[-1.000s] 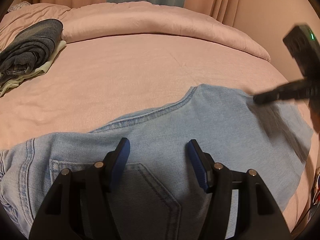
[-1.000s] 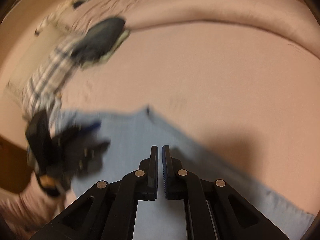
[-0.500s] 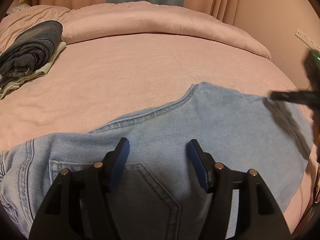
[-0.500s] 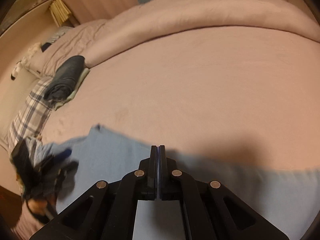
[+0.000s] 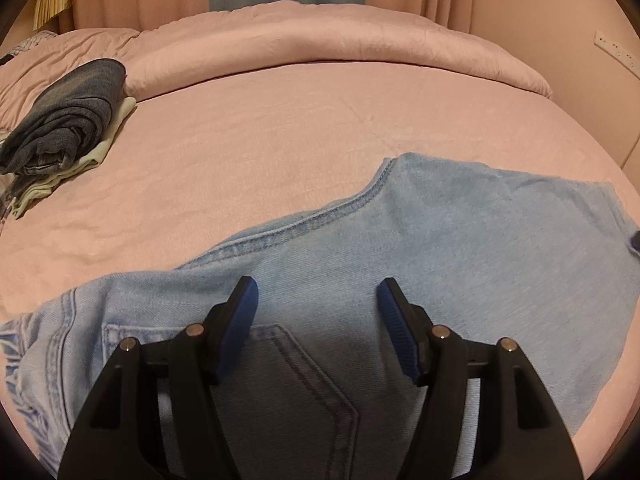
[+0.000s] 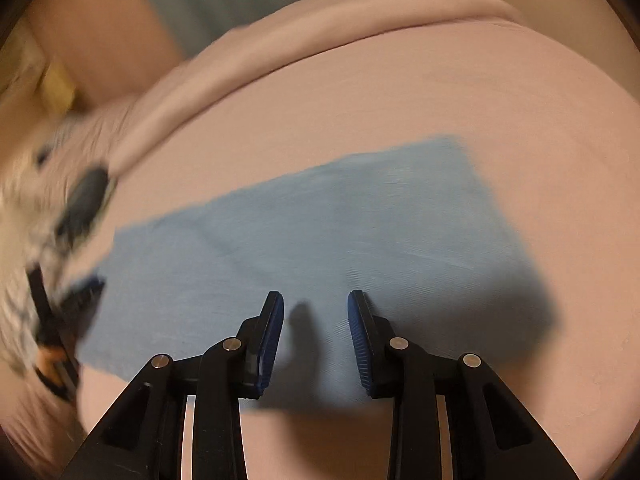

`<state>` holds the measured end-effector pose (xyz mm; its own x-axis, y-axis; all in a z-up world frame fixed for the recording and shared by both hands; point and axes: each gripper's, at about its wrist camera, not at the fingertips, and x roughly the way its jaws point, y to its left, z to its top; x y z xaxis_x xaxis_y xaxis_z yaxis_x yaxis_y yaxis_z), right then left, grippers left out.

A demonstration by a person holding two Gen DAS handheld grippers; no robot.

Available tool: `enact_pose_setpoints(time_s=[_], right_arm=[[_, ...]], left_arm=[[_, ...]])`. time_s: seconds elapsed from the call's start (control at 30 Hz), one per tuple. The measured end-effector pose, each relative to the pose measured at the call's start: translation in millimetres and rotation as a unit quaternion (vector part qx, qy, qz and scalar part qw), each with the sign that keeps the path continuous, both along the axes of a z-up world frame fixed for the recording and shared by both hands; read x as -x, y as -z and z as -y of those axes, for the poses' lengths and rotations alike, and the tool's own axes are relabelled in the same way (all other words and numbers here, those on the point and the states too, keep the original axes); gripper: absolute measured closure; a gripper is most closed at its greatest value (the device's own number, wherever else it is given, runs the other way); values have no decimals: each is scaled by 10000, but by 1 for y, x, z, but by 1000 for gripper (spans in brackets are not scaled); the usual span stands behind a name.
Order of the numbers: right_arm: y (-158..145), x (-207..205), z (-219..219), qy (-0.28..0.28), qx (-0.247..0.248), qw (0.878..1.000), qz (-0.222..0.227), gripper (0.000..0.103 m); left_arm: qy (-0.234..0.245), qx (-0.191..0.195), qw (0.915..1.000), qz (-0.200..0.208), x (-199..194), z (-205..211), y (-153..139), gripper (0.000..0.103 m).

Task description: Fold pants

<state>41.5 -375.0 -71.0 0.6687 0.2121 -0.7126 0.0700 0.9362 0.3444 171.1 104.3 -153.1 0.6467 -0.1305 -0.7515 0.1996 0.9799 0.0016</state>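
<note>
Pants (image 5: 420, 264) lie flat at 6 o'clock on the bed (image 5: 280, 140); folded stack (image 5: 64, 132) at 10 o'clock; duvet (image 5: 320, 44) at 12.

Matt denim pants (image 5: 460, 248), soft cotton bedsheet (image 5: 260, 128)

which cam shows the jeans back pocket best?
Left wrist: the back pocket on the light jeans is sharp, stitching visible between the open left tool. Right wrist is blurred and shows only plain denim leg, no pocket.

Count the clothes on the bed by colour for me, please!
Light blue jeans: 1
Dark blue folded jeans: 1
Pale green folded garment, under the dark jeans: 1
Total: 3
</note>
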Motion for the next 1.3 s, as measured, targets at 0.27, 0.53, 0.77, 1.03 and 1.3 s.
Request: enact_pose_setpoints(time_s=[0.27, 0.53, 0.77, 1.03, 1.3], right_arm=[[4, 57, 58, 986, -666, 9928, 157, 45], [30, 49, 51, 803, -1620, 9831, 291, 43], [31, 40, 59, 670, -1576, 9838, 524, 43], [28, 40, 72, 969, -1766, 9763, 788, 54], [4, 41, 52, 916, -1104, 9820, 1232, 88]], left_arm=[[-171, 748, 9970, 106, 44, 26, -32, 21], [486, 1888, 9802, -349, 61, 91, -44, 17], [1273, 1734, 9739, -731, 70, 167, -28, 17], [1326, 1871, 9658, -1207, 58, 197, -9, 17], [1308, 2001, 9623, -1299, 59, 191, -5, 17]])
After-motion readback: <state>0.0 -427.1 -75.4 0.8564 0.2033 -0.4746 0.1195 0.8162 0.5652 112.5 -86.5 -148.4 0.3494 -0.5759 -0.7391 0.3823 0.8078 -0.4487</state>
